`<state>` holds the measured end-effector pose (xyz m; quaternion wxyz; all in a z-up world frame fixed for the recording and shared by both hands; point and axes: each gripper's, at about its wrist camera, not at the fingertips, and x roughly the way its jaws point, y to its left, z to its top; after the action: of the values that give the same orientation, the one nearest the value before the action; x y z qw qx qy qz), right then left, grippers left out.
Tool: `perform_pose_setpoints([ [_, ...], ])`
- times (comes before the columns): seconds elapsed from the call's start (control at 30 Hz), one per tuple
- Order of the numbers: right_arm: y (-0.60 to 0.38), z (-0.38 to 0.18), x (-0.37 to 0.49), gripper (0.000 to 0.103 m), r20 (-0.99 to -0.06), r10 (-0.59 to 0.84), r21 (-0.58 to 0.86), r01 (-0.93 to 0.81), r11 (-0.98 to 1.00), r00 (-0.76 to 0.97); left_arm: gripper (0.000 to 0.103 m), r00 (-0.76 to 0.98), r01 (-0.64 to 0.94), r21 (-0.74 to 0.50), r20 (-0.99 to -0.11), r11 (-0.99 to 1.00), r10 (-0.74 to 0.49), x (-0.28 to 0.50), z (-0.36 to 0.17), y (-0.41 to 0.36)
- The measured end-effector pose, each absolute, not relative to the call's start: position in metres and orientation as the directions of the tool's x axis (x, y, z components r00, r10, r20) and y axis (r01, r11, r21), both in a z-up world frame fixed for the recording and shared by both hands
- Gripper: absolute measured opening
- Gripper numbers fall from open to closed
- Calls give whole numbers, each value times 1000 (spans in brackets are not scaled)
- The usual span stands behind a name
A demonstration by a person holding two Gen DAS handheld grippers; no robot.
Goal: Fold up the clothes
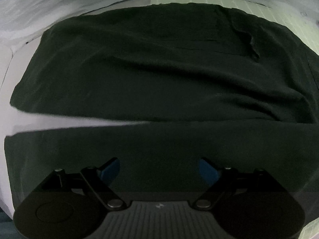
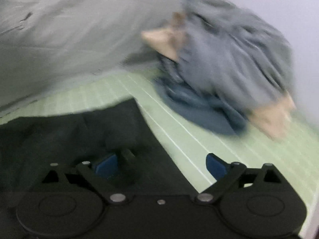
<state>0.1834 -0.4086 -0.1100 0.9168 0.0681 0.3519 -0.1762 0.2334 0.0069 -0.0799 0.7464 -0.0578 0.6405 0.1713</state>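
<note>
Both hand-held grippers stand spread wide with nothing between their blue pads. From its own camera the left gripper hangs steeply over the near fold of the black garment, which lies flat and partly folded, a straight doubled edge running across just beyond the fingertips. The right gripper straddles the garment's right edge, one pad over black cloth and the other over the pale green gridded mat; its view is smeared, so fine detail is unclear.

With neither gripper holding the cloth, the risk is a poor next pinch: closing on only the top layer would peel the fold apart, and a pad dragging across the fabric would wrinkle the smooth panel. Farther right on the mat sits a heap of unfolded blue-grey clothes with tan patches; a wide swing could snag it. White sheeting lies beyond.
</note>
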Motion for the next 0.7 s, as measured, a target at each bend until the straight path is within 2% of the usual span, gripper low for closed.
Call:
perform_pose_setpoints([
  [0.17,-433,-130,138,96,-725,-260,108,478,872,638,87,124,-337,110,-979,935,160,224,-79,3],
  [0.23,-437,-136,130,91,-743,-234,158,504,849,627,87,134,-339,100,-979,935,153,218,-77,1],
  [0.33,-436,-140,122,72,-746,-211,212,526,823,631,87,155,-336,91,-976,938,150,213,-74,6],
  [0.4,-433,-137,121,28,-743,-178,231,497,836,645,87,177,-339,88,-972,937,155,206,-73,11],
  [0.43,-433,-134,119,23,-734,-158,248,477,843,661,87,182,-346,85,-971,935,155,202,-73,12],
  [0.57,-421,-115,110,20,-690,-263,99,448,888,674,87,201,-385,71,-967,920,158,187,-72,16],
  [0.63,-425,-121,112,21,-718,-293,43,461,886,631,87,207,-414,65,-965,908,163,177,-68,23],
  [0.7,-423,-127,117,34,-745,-324,-28,458,888,583,87,203,-452,62,-964,890,170,168,-69,35],
])
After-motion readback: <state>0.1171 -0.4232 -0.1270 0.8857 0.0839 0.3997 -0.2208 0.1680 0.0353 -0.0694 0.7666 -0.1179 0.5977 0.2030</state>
